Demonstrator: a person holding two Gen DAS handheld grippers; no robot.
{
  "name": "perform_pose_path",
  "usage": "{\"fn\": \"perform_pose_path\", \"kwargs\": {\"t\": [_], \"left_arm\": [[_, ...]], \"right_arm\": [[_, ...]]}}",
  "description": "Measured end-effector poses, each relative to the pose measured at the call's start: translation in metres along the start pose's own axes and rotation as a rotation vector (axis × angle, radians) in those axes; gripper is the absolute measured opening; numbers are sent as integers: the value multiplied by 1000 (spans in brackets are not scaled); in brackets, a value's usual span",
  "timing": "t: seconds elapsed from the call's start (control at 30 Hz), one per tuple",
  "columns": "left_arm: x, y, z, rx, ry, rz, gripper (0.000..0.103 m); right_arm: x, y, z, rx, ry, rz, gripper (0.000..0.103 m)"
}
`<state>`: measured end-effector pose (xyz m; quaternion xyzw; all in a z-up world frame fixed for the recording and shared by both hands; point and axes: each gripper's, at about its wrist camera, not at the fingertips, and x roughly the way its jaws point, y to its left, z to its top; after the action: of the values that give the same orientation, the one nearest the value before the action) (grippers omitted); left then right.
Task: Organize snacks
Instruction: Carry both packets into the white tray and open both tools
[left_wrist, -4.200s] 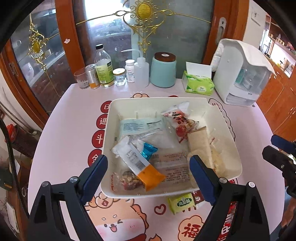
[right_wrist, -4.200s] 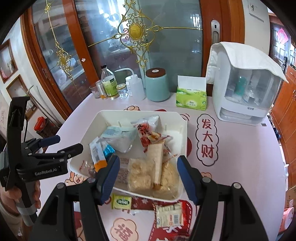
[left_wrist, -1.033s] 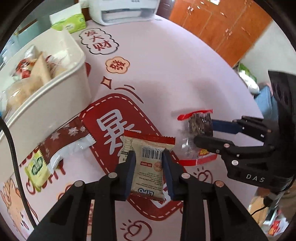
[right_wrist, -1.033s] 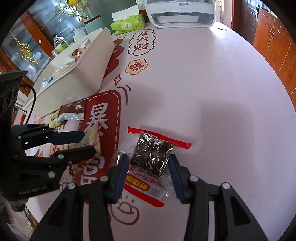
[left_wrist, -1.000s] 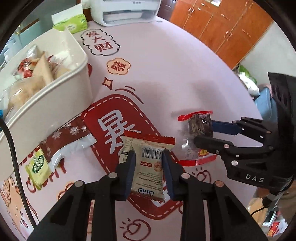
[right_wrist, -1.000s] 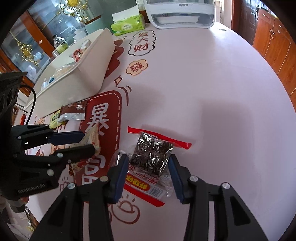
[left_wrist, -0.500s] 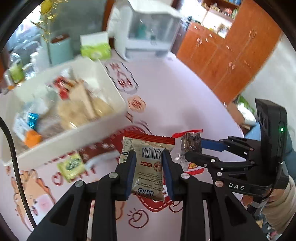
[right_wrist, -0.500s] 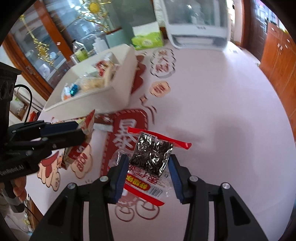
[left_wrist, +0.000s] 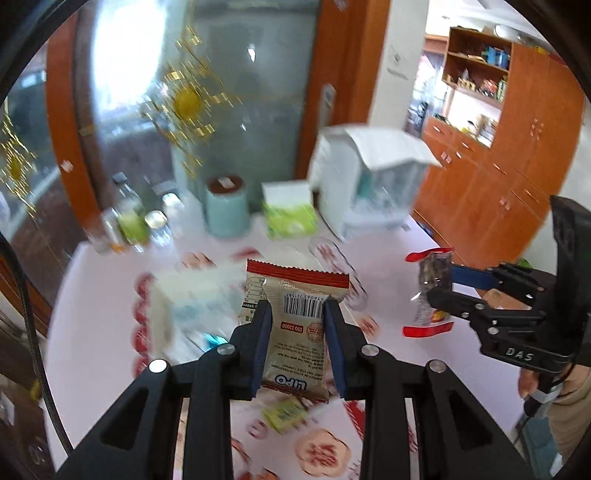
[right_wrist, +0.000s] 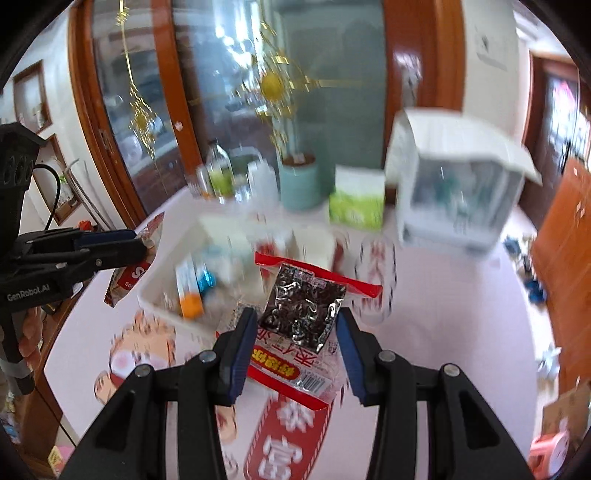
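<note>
While your left gripper (left_wrist: 297, 341) clamps the beige packet (left_wrist: 295, 325) and your right gripper (right_wrist: 295, 343) clamps the red packet (right_wrist: 301, 325), both hang above the table. You're mid-carry: next, release the 2 over the bin (right_wrist: 162, 295), far left.

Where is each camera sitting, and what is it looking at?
Left wrist view: sits on the left gripper, looking down its fingers at the beige Lipo packet it pinches and the table; a fingertip shows.
Right wrist view: sits on the right gripper, looking at its pinched red-edged packet; a hand shows.
Both share the white bin, teal jar and green tissue box.
</note>
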<state>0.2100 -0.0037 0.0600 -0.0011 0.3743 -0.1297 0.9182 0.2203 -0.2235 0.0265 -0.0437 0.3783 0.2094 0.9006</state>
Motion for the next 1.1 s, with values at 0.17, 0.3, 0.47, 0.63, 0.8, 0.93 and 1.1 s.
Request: {"fn": "perform_pose_path", "kwargs": {"t": [0.17,0.3,0.47,0.63,0.8,0.93,1.1], "left_arm": [[3,32,35,-7,-41,61,28],[18,50,47,-15,-33,88,29],[48,68,41,-55,27,119,77],[64,86,24,-131,59,143,88],[69,89,13,-135,86,165,88],[67,84,8,-121,90,175,88],[61,72,4,-92,86,182,88]], "right_arm": [[10,22,55,-43,-58,-31,45],[29,34,77,-39,-48,-44,45],[62,40,84,-18,12,-51,46],[74,41,74,-1,30,-60,58],[75,38,66,6,39,-52,59],[71,34,61,14,36,-43,59],[60,32,54,12,17,-47,59]]}}
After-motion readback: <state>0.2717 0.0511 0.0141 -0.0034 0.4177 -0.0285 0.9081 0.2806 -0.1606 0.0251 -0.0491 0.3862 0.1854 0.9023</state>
